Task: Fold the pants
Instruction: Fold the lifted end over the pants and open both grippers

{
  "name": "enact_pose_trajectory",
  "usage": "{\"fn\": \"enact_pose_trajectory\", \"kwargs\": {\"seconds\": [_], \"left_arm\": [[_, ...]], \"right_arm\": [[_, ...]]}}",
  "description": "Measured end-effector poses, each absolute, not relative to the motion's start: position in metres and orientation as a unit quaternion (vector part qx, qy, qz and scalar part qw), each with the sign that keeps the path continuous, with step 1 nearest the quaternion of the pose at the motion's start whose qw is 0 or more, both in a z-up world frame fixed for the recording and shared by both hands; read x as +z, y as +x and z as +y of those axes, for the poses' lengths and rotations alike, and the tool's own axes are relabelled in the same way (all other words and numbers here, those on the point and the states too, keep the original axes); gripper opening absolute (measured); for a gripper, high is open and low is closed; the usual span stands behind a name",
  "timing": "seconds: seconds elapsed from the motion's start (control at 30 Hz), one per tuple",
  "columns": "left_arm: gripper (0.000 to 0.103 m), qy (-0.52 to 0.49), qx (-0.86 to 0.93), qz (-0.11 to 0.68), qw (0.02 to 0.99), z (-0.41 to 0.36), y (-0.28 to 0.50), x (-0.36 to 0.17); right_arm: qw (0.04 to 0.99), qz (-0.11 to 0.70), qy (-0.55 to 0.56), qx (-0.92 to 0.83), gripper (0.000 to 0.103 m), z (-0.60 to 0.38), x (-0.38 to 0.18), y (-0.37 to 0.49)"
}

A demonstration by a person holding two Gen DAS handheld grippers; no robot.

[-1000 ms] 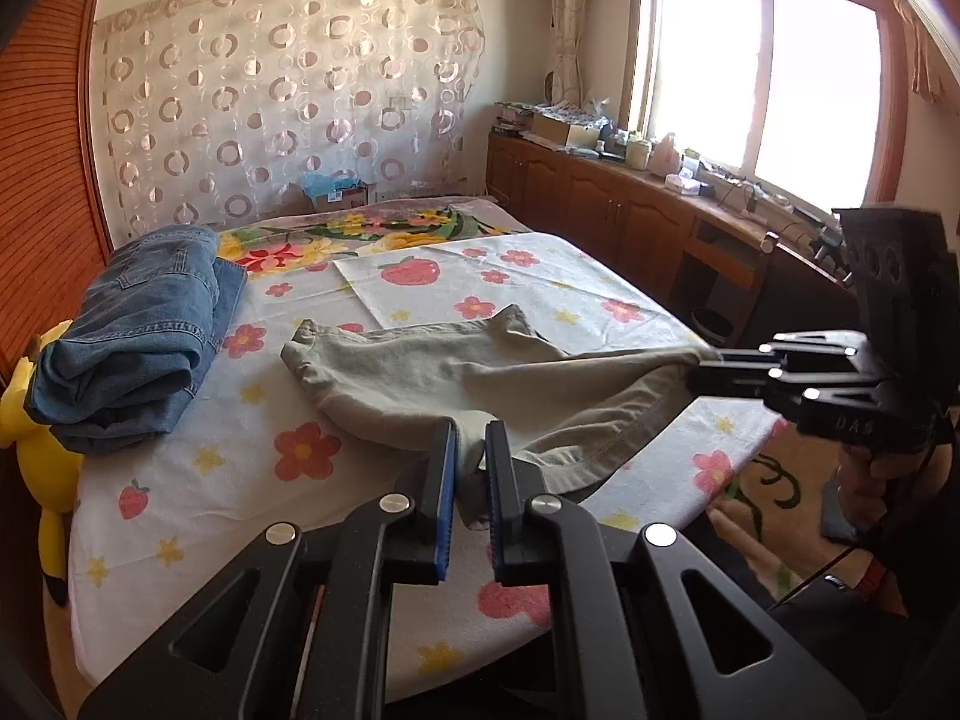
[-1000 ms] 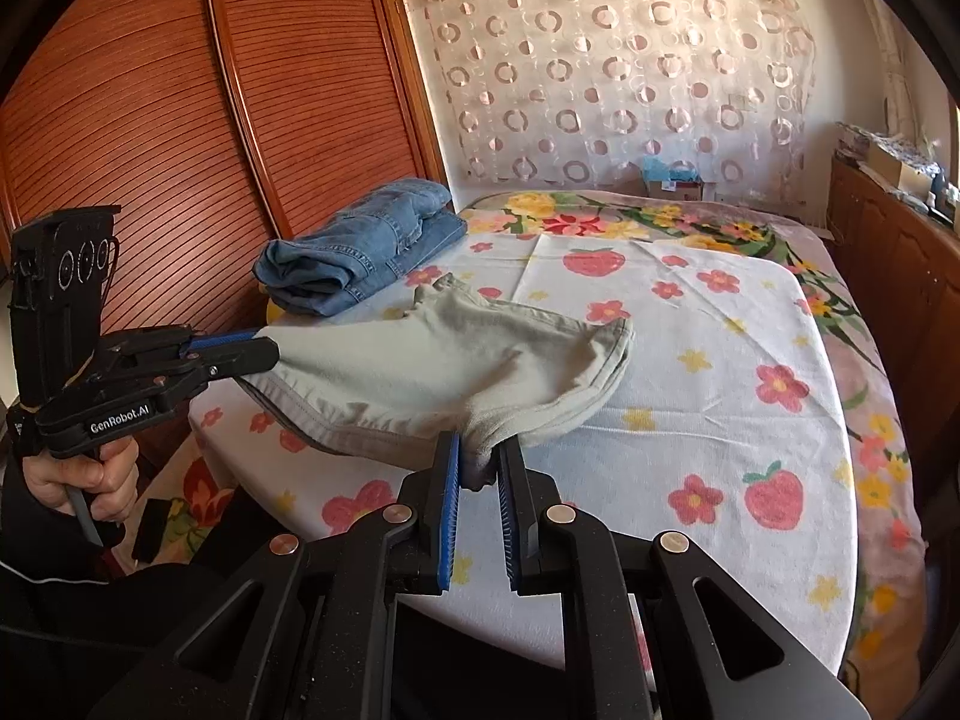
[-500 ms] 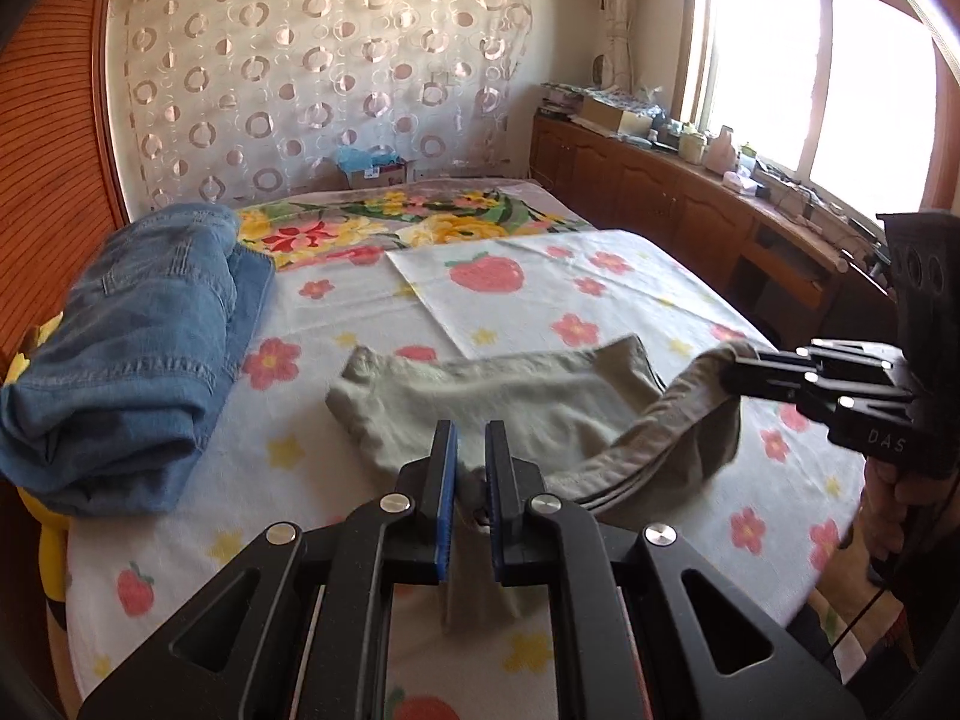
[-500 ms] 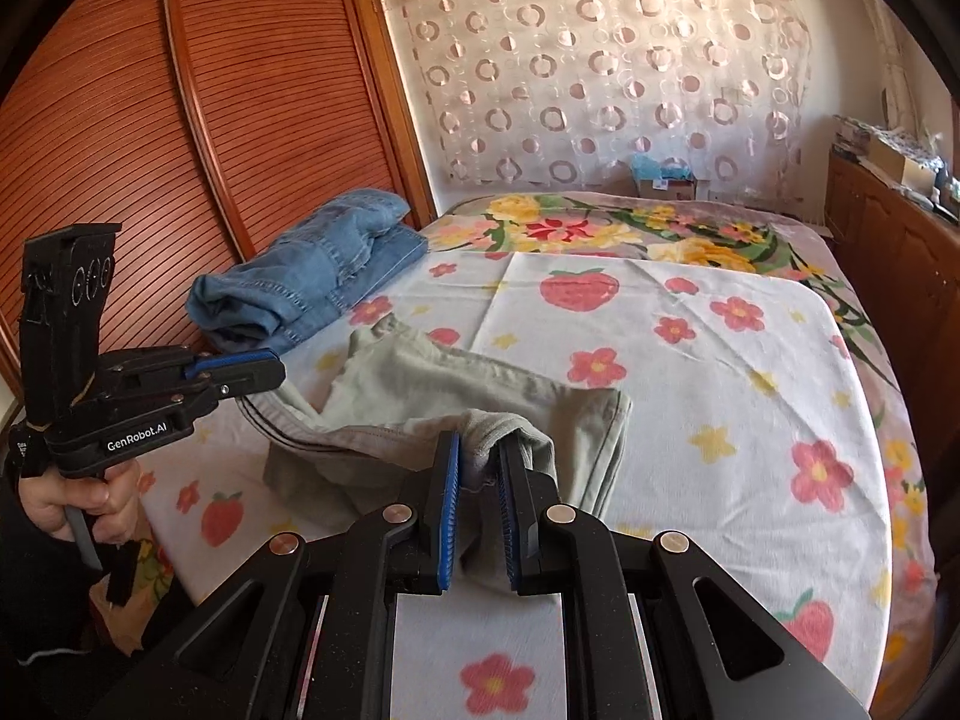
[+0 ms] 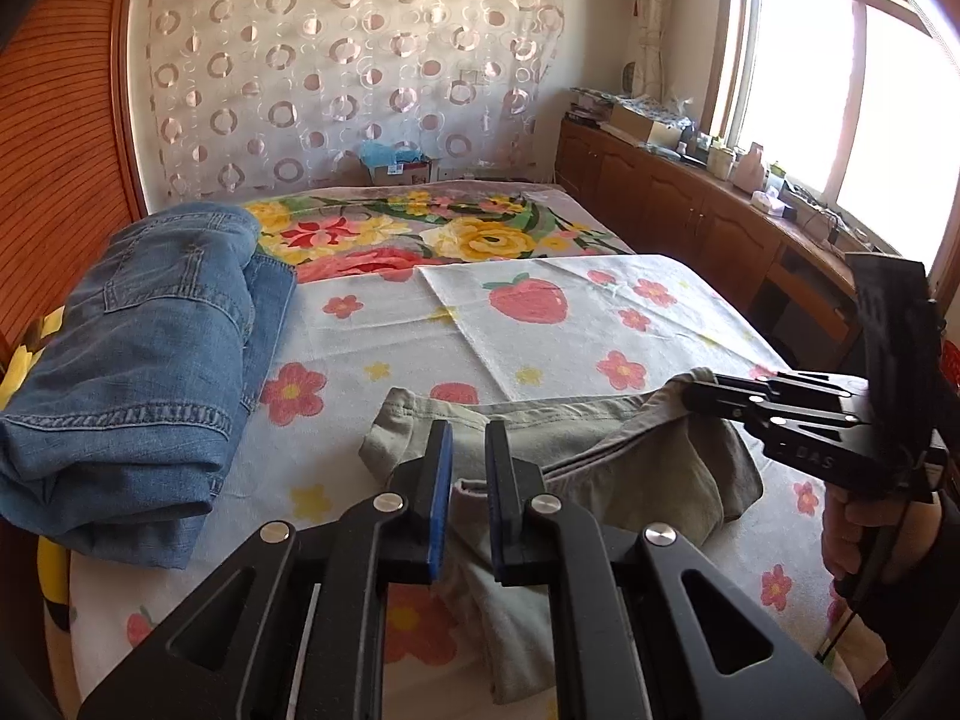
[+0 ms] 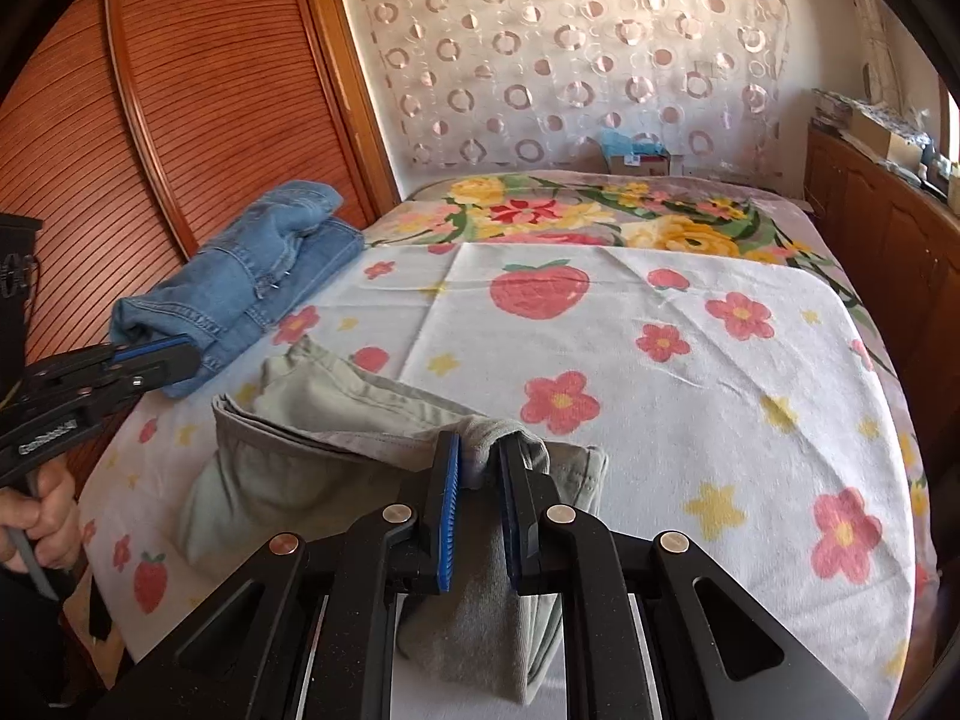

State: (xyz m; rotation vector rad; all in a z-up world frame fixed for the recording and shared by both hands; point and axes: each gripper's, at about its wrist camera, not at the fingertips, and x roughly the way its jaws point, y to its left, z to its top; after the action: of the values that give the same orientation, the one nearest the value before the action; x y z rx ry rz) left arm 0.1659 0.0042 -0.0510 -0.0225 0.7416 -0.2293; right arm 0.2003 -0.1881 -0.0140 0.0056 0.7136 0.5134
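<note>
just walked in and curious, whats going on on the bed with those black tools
A person is folding a pair of grey-green pants on the flowery bedsheet, one handheld claw in each hand. The right claw pinches a bunch of the fabric. The left claw sits over another edge with its jaws parted a little, so its grip is unclear. The pants lie doubled over but rumpled. A folded pair of jeans rests beside them.

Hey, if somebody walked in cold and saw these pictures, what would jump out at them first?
Probably the grey-green pants bunched at the near edge of the strawberry-and-flower bedsheet, with the right gripper pinching a fold of them. The left gripper has cloth between its jaws too. Next, the stack of folded blue jeans at the bed's left side, by the wooden wardrobe.
</note>
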Motion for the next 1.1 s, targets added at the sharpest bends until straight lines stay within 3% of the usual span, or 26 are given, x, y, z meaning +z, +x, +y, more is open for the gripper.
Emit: {"fn": "enact_pose_trajectory", "kwargs": {"seconds": [0.03,0.2,0.27,0.6,0.67,0.87,1.1], "left_arm": [[0.011,-0.013,-0.112,0.365,0.924,0.006,0.167,-0.052],[0.033,-0.004,-0.104,0.38,0.919,0.006,0.169,-0.062],[0.047,-0.009,-0.113,0.385,0.916,0.006,0.168,-0.069],[0.046,-0.014,-0.138,0.403,0.905,-0.003,0.176,-0.094],[0.034,-0.009,-0.145,0.397,0.906,-0.006,0.177,-0.095],[0.014,0.001,-0.162,0.394,0.905,-0.009,0.174,-0.091],[0.012,0.006,-0.145,0.345,0.927,-0.011,0.174,-0.058]], "right_arm": [[0.905,0.347,0.0,0.246,0.012,-0.187,-0.017,0.204],[0.905,0.358,-0.005,0.231,0.013,-0.182,-0.028,0.214],[0.903,0.363,0.0,0.229,0.013,-0.184,-0.029,0.215],[0.904,0.361,-0.004,0.23,0.013,-0.189,-0.029,0.21],[0.904,0.359,-0.003,0.231,0.013,-0.19,-0.029,0.209],[0.905,0.346,0.008,0.245,0.013,-0.197,-0.02,0.2],[0.912,0.326,0.007,0.248,0.013,-0.2,-0.005,0.193]]}}
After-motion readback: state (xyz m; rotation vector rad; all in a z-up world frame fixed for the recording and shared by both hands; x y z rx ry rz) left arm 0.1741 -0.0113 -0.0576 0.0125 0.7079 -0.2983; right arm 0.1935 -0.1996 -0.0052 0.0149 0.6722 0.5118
